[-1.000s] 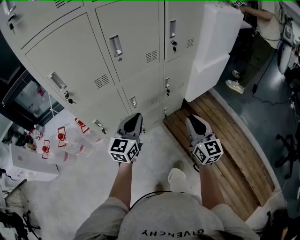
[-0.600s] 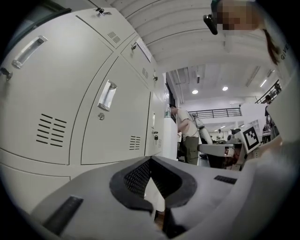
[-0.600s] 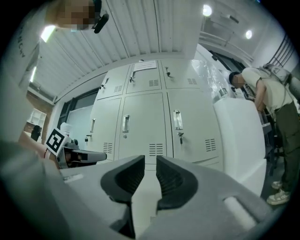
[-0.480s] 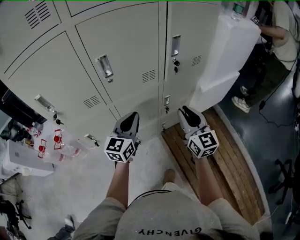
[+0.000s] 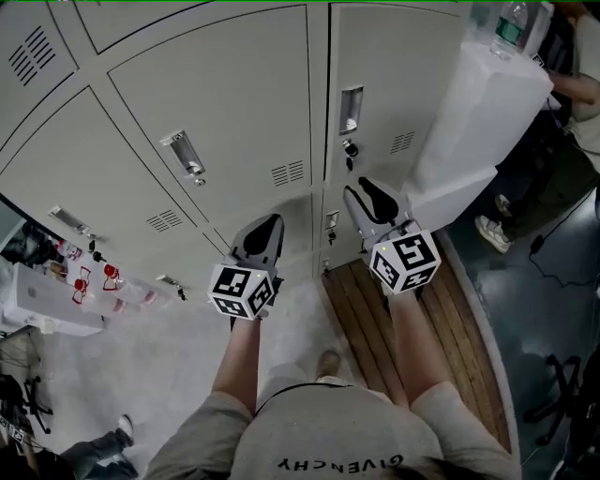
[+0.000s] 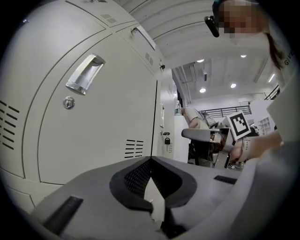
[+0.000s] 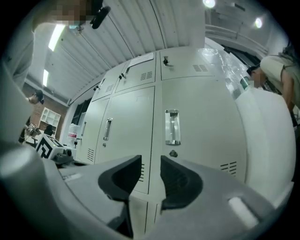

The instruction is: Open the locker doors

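Right claw (image 7: 150,161), just spread and empty, may slip off the shallow handle (image 7: 172,126); left claw (image 6: 151,160), pressed together, cannot yet hook its locker door (image 6: 103,131).

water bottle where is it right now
In the head view's top right corner, the water bottle stands on the tall white box just right of the lockers.

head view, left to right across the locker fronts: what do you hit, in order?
left door handle → middle door handle → left tongs → right door handle → white box → bystander. Right tongs left out: they overlap the right door handle.
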